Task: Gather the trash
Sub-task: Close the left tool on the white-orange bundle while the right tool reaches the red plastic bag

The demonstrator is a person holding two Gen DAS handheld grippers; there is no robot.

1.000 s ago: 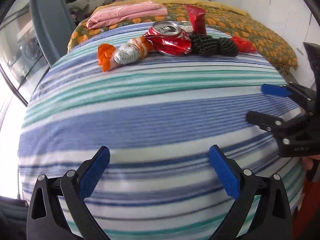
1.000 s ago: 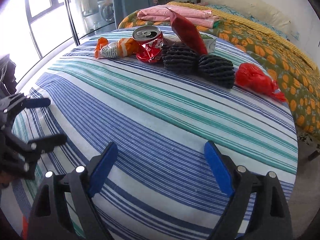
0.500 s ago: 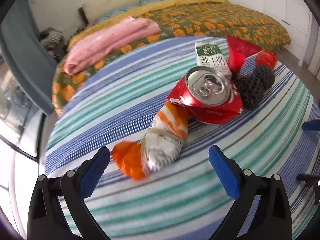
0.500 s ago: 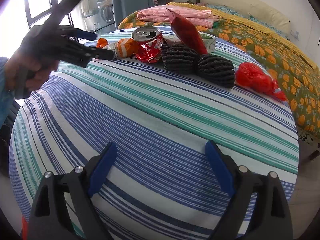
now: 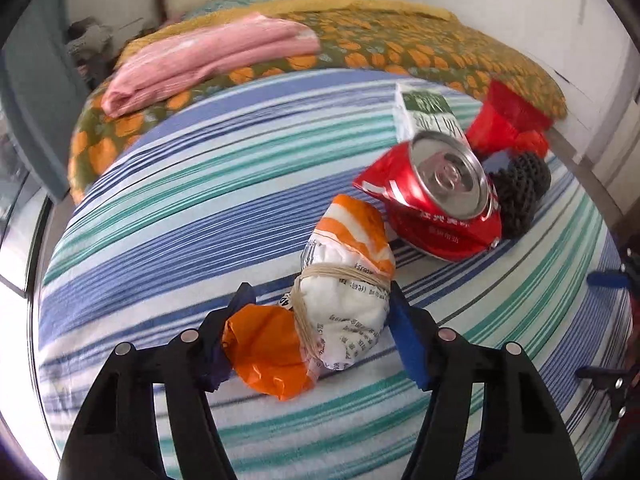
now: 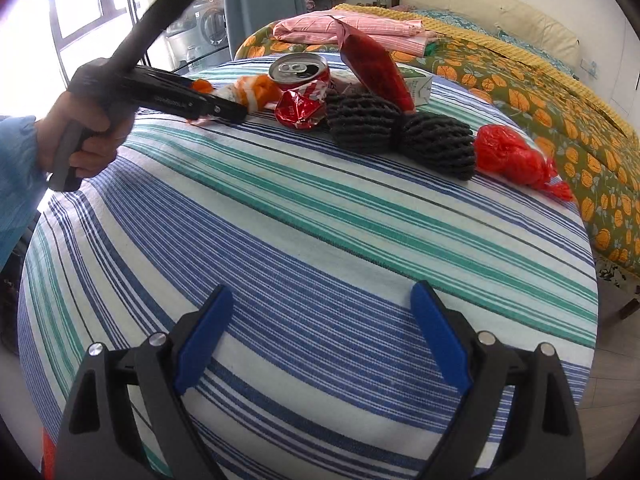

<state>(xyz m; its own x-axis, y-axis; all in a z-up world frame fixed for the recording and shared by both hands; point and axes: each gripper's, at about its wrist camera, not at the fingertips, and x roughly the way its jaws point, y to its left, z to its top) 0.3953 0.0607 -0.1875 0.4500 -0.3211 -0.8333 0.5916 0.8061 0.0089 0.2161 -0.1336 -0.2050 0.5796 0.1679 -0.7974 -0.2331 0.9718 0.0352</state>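
Note:
An orange-and-white snack wrapper tied with a rubber band lies on the striped table. My left gripper has its jaws around the wrapper, pads touching both sides. Behind it lie a crushed red can, a green-and-white milk carton, black foam netting and a red bag. My right gripper is open and empty over the near table. In the right wrist view the left gripper reaches the wrapper beside the can.
A bed with an orange-patterned cover and a folded pink cloth stands behind the table. A red plastic bundle lies at the table's right edge. A window and washing machine are at left.
My left gripper has moved forward over the table to the wrapper and narrowed its jaws around it. The right gripper has stayed in place and open.

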